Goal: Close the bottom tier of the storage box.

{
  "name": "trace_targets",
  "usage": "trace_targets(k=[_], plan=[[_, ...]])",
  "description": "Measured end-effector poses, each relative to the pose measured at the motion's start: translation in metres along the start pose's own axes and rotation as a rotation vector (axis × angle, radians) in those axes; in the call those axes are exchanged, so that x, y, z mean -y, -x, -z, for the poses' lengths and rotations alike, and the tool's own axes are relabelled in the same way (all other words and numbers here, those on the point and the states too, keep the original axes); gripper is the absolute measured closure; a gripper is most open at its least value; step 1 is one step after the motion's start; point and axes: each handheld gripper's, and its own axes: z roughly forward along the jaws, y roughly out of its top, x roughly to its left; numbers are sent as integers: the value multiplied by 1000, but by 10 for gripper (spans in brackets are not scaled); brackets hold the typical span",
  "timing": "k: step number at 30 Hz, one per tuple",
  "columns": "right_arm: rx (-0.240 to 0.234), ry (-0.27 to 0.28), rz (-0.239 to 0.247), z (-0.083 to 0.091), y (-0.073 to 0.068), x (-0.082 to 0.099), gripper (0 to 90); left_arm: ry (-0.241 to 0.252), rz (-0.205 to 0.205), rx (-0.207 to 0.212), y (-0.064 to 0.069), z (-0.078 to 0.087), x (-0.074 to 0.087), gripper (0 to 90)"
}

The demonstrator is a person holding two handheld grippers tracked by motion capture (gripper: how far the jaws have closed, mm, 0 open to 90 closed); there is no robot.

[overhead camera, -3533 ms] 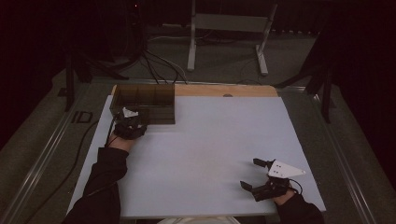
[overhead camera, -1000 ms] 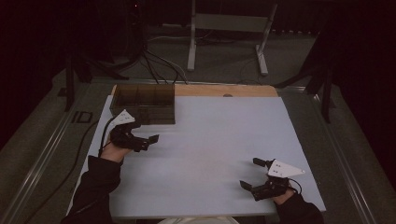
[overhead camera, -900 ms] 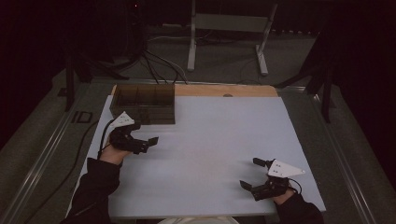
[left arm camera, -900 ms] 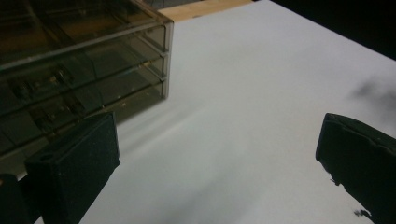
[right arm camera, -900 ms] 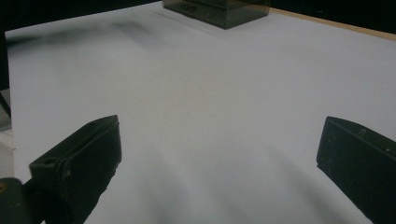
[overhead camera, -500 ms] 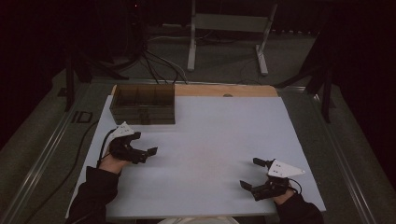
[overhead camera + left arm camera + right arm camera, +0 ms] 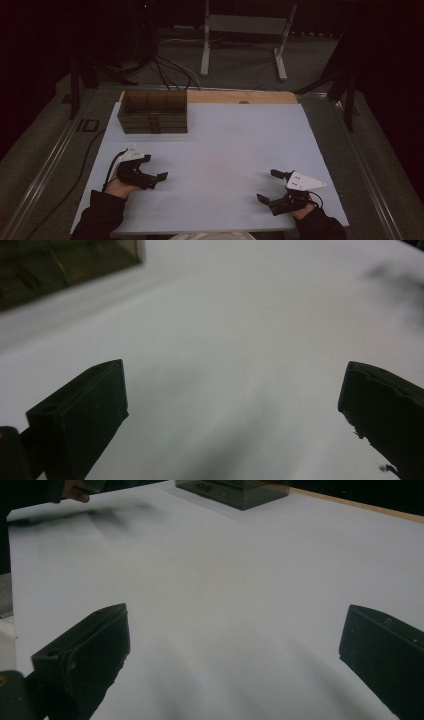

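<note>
So the white worktop (image 7: 220,150) is sitting in a pretty dark room, with cables and a metal stand on the floor behind it. The dark box with compartments (image 7: 153,111) is sitting at the far left corner, well apart from the left claw (image 7: 150,172), which is hanging released and empty. The right claw (image 7: 272,187) is gaping wide too, near the front right.

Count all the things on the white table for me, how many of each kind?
Tongs: 2, the left tongs and the right tongs, both open and holding nothing.
Dark see-through boxes with compartments: 1, the box at the far left of the table.
Total: 3
</note>
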Motion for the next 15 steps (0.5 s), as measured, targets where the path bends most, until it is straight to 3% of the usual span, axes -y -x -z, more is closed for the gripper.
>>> trace_targets(k=[6, 9, 15], plan=[[3, -2, -1, 0, 0, 0, 0, -14, -15, 1, 5, 0, 8, 8], [2, -6, 2, 0, 0, 0, 0, -26, -29, 22, 8, 1, 14, 9], [1, -4, 2, 0, 0, 0, 0, -67, -20, 11, 10, 4, 25, 8]])
